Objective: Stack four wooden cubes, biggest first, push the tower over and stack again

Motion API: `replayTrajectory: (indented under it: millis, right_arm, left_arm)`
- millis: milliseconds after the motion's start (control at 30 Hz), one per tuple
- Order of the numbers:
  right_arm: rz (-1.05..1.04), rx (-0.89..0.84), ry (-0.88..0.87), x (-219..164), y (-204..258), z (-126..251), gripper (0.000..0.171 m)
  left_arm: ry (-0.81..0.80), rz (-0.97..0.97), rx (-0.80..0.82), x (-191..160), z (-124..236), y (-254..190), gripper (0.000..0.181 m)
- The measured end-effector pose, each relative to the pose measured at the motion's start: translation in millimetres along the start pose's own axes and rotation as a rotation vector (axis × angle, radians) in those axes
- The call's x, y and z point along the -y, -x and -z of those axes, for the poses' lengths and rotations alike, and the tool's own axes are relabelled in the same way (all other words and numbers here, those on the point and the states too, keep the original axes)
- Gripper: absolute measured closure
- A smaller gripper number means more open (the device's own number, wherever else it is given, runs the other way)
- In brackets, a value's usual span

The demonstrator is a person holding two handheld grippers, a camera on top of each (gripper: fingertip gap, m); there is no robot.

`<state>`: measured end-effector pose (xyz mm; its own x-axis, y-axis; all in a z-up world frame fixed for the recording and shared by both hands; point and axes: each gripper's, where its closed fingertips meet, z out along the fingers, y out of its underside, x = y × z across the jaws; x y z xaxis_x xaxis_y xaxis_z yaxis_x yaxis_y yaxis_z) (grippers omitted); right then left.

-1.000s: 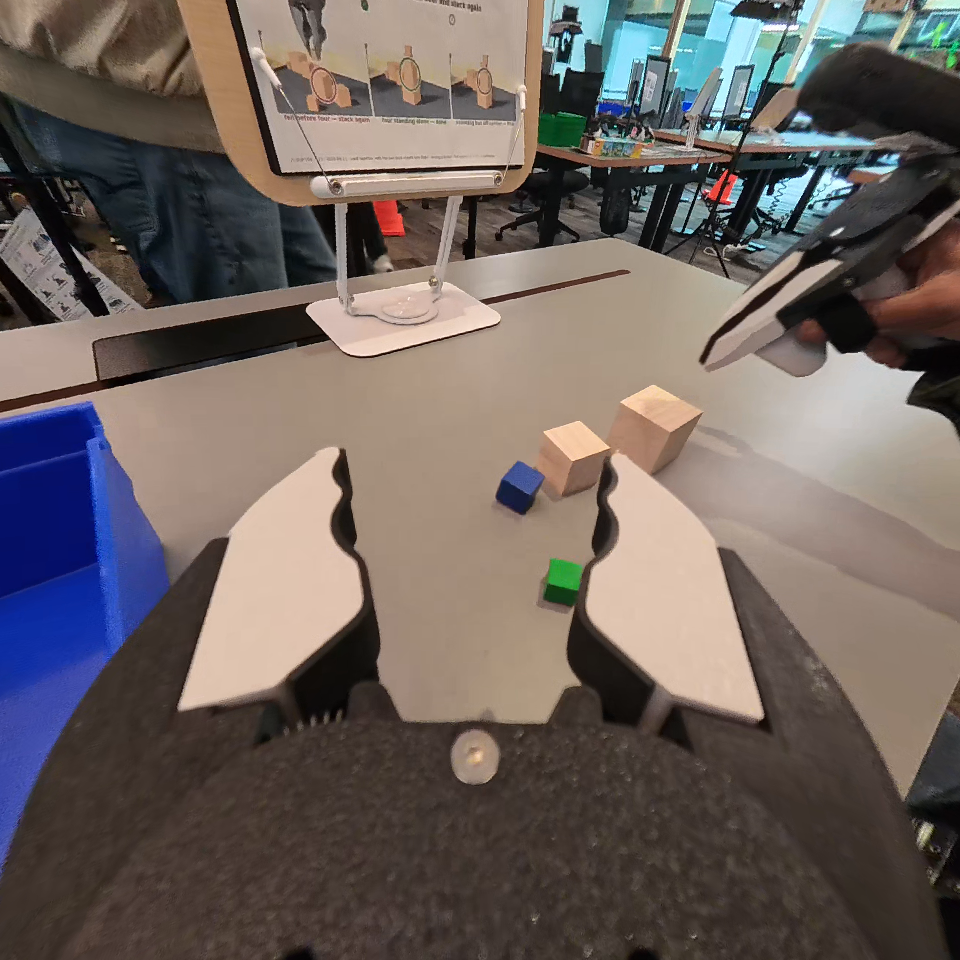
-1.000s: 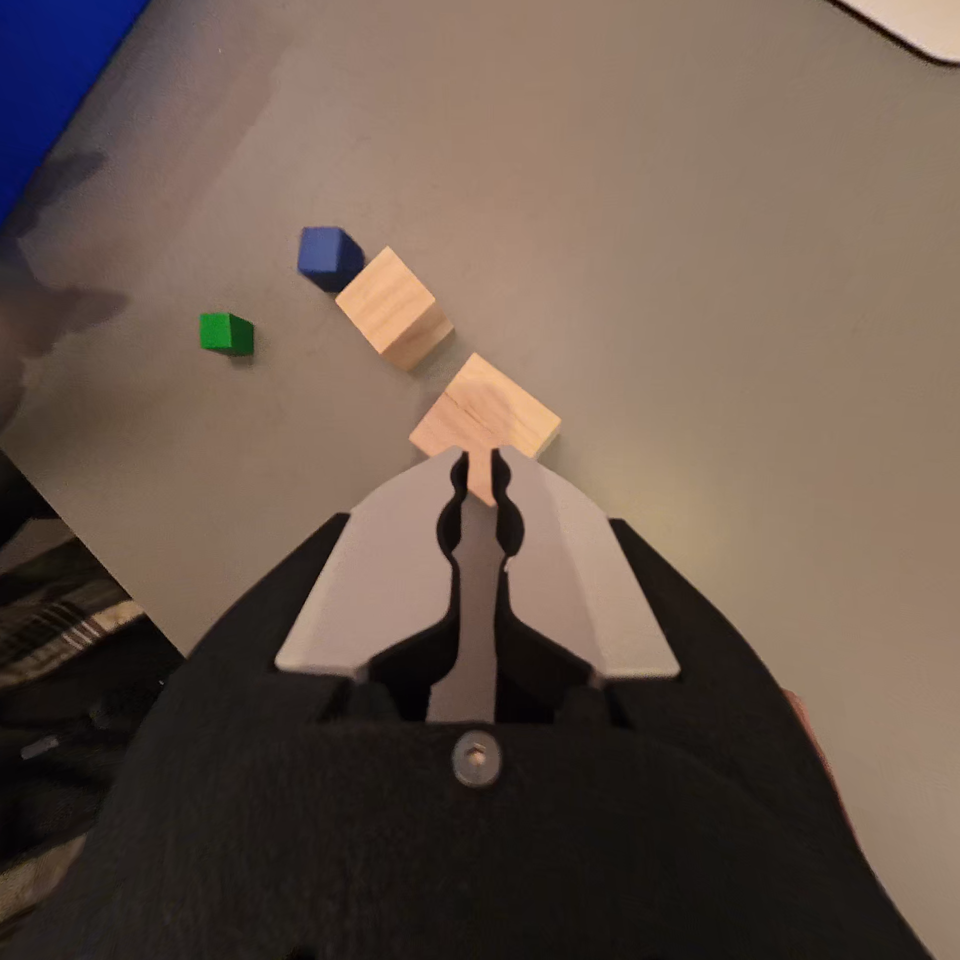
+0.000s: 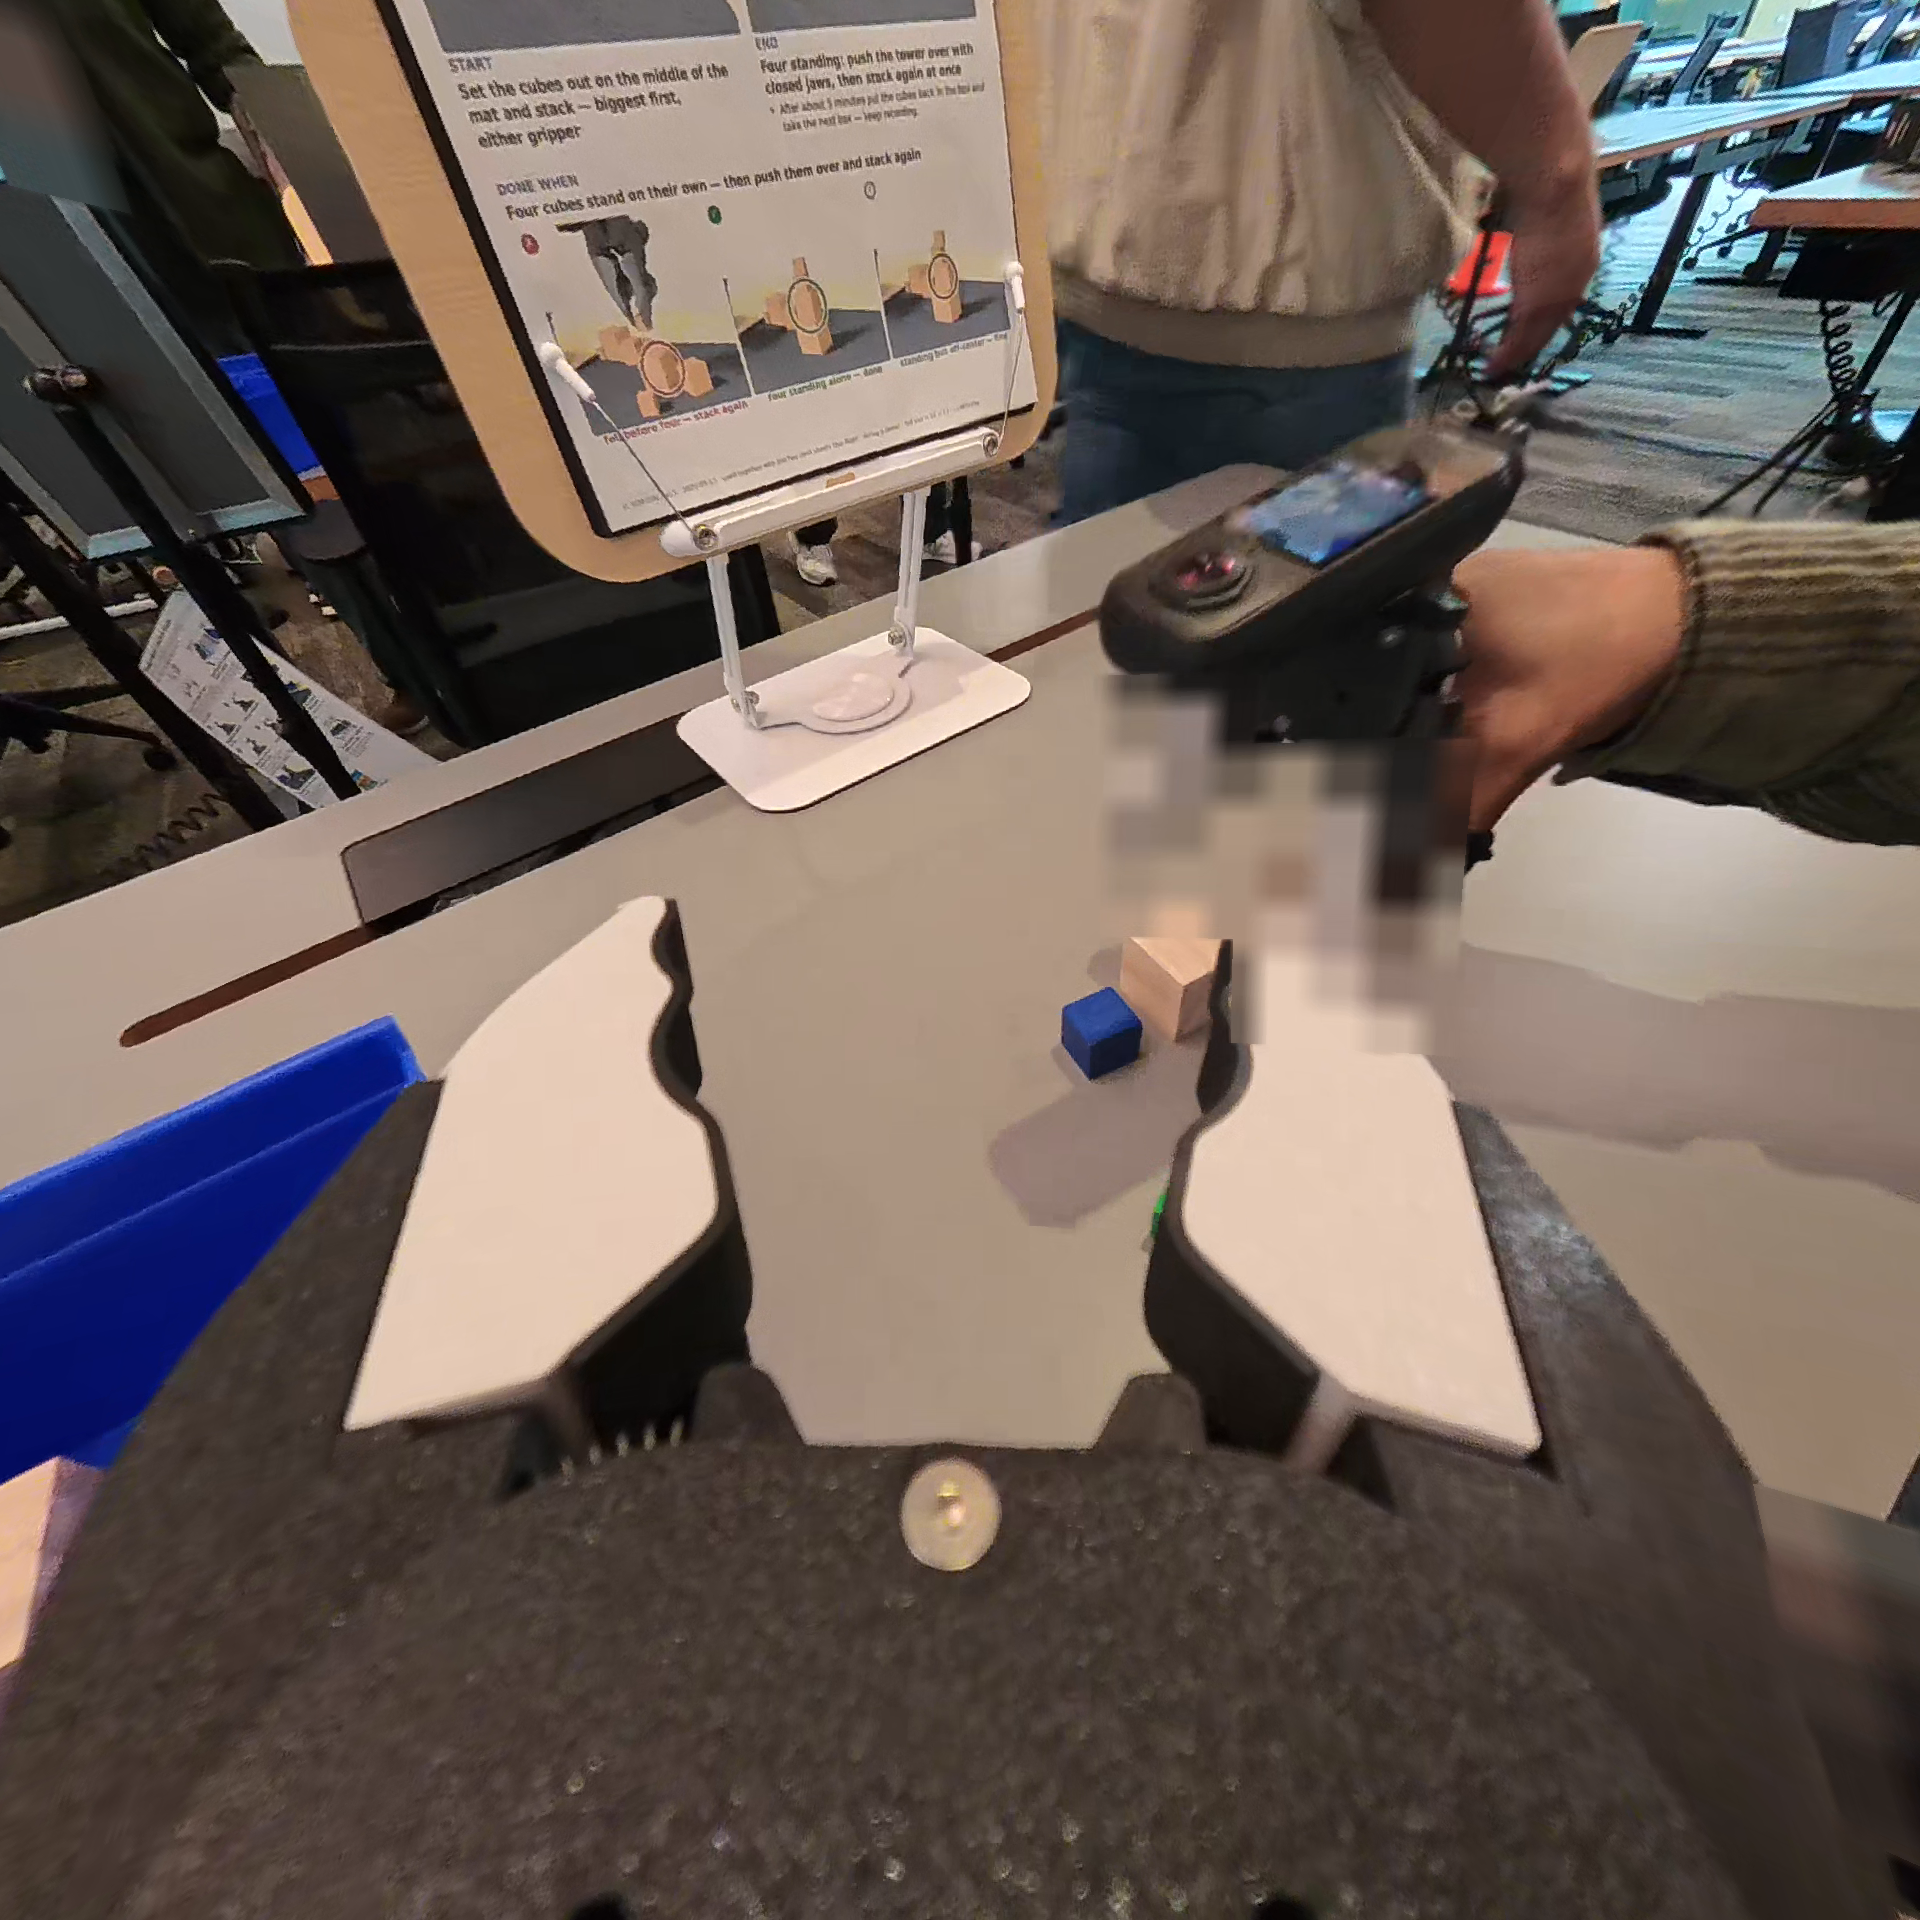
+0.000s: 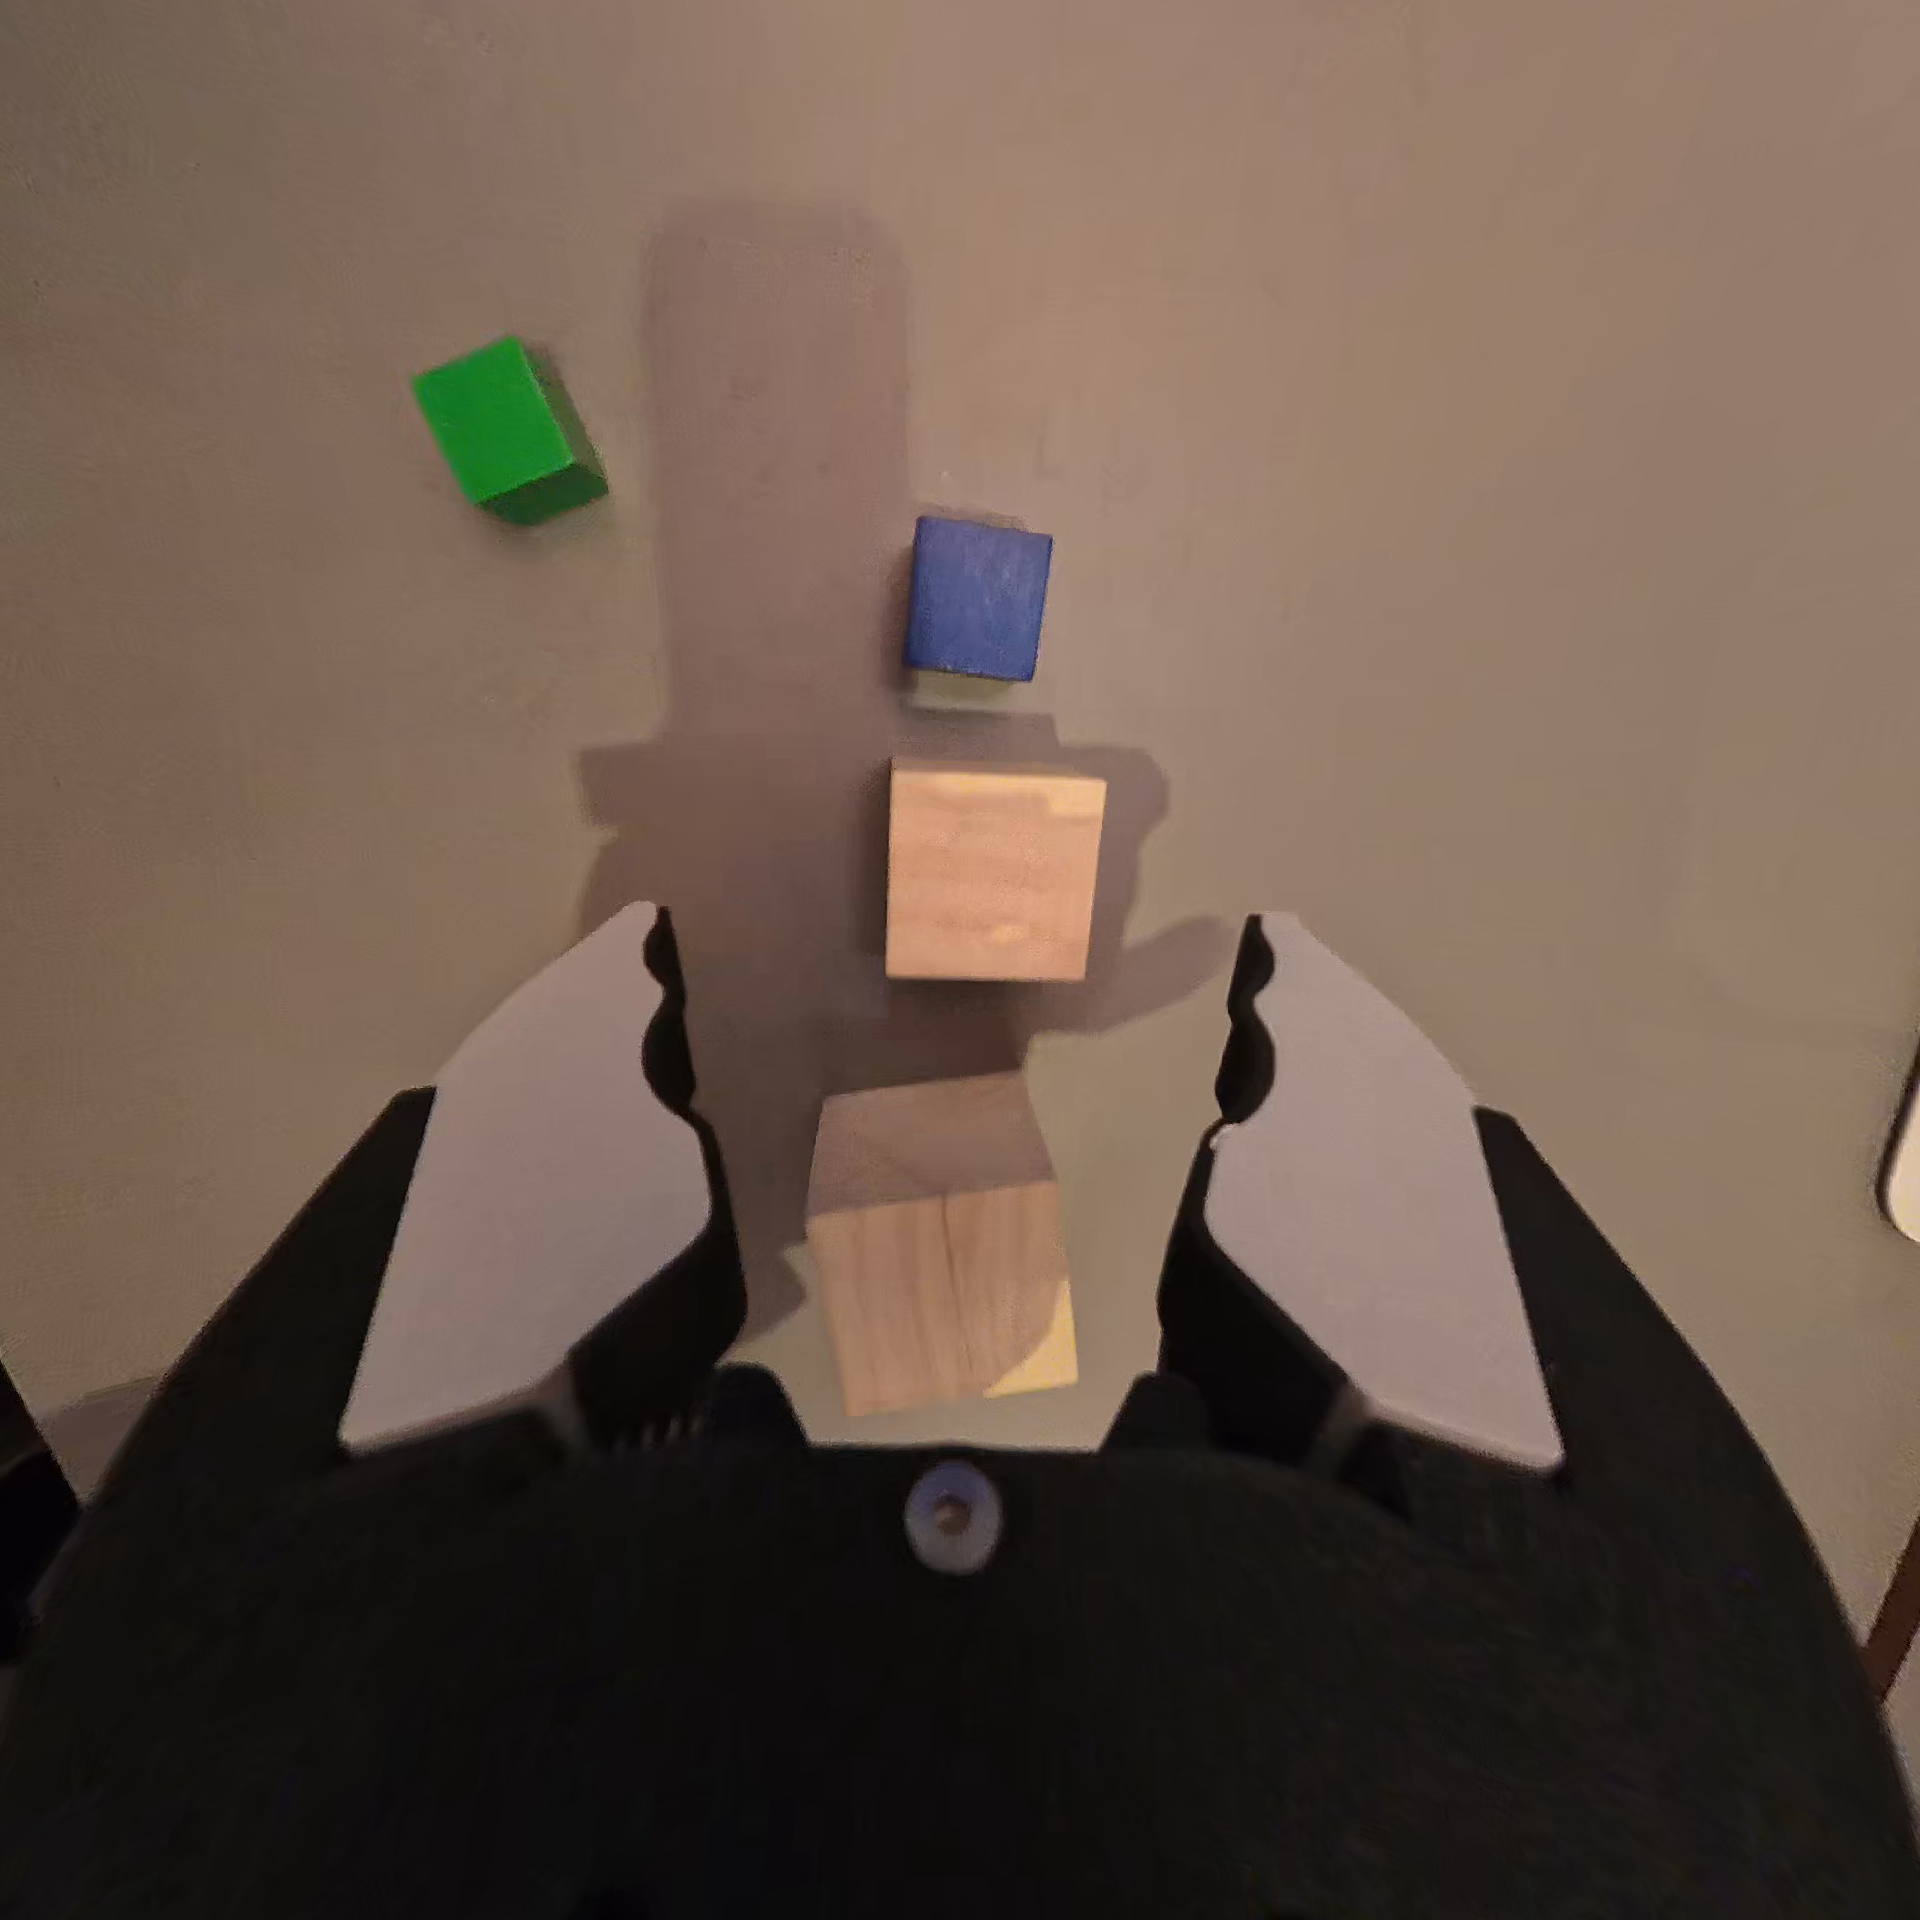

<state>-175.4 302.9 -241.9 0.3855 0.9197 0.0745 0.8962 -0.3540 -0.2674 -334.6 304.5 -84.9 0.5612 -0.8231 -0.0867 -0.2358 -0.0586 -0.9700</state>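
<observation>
Four cubes lie apart on the grey table. In the right wrist view they run in a line: the largest wooden cube, a medium wooden cube, a blue cube, and a green cube off to the left. My right gripper is open and points straight down; the largest cube shows between its jaws, touching neither. My left gripper is open and empty, low over the table, short of the blue cube and the medium cube. The right gripper's body shows there too; a mosaic patch hides its fingers.
A blue bin stands at the left. An instruction board on a white stand is at the back of the table; its base shows at the right edge of the right wrist view. A person stands behind the table.
My right gripper has opened and moved over the cubes, now pointing straight down with the largest cube between its jaws. My left gripper has shifted a little. The cubes have not moved.
</observation>
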Motion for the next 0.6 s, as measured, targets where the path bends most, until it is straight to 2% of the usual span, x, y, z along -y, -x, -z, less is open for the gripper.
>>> replayTrajectory:
  millis: [400, 433, 533, 600]
  right_arm:
    - [-0.044, 0.076, 0.126, 2, -4, -29, 0.093]
    - [-0.047, 0.082, 0.14, 2, -3, -31, 0.097]
    - [-0.044, 0.131, 0.155, 2, 2, -35, 0.126]
    - [-0.045, 0.141, 0.151, 4, 2, -35, 0.126]
  left_arm:
    - [-0.003, 0.039, -0.016, -7, 2, 14, 0.089]
    - [-0.003, 0.035, -0.015, -7, 2, 13, 0.089]
    - [-0.004, 0.03, -0.016, -6, 2, 12, 0.089]
    - [-0.006, 0.029, -0.012, -6, 3, 13, 0.09]
